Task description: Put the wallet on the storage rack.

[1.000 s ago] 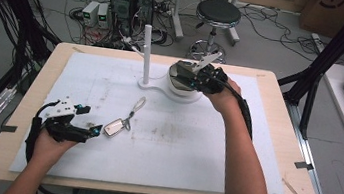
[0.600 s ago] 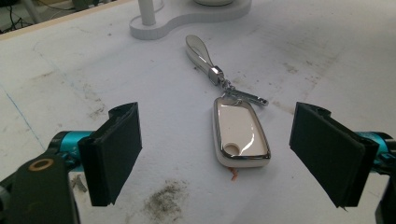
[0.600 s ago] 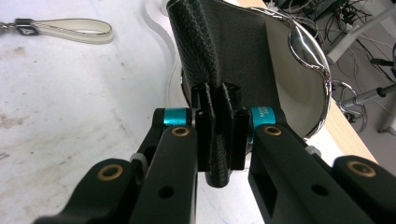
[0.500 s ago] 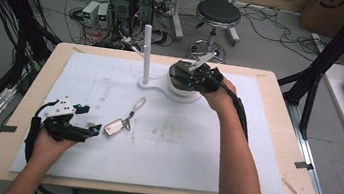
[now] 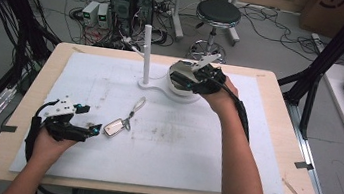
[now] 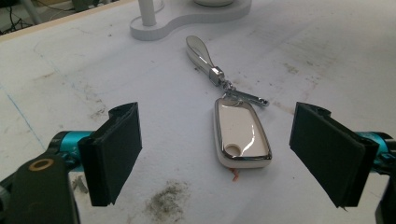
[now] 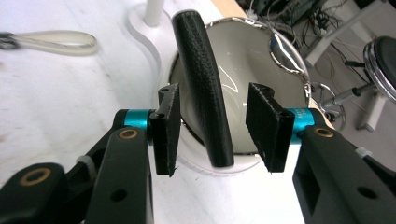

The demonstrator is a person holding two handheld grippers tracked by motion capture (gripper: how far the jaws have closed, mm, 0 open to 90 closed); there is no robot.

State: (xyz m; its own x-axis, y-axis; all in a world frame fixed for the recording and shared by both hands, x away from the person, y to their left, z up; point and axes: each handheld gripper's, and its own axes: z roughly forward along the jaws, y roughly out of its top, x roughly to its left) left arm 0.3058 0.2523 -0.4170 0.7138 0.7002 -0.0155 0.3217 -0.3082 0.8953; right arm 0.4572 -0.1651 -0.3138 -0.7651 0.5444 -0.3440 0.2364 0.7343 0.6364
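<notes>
1. The left gripper (image 5: 96, 128) lay on the white desk (image 5: 193, 150) as before, fingers (image 6: 114, 151) wide apart and empty; the glossy cream key fob (image 6: 240, 133) lay flat between them, untouched.
2. The right gripper (image 7: 215, 128) had just been opening its fingers (image 7: 266, 126); the black textured handle (image 7: 203, 84) stood between them, unpressed, slanting over the white round cup (image 7: 238, 60).

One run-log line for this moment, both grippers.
left gripper: open, astride key fob | right gripper: jaws just opened, black handle between, unpressed, over white bowl
</notes>
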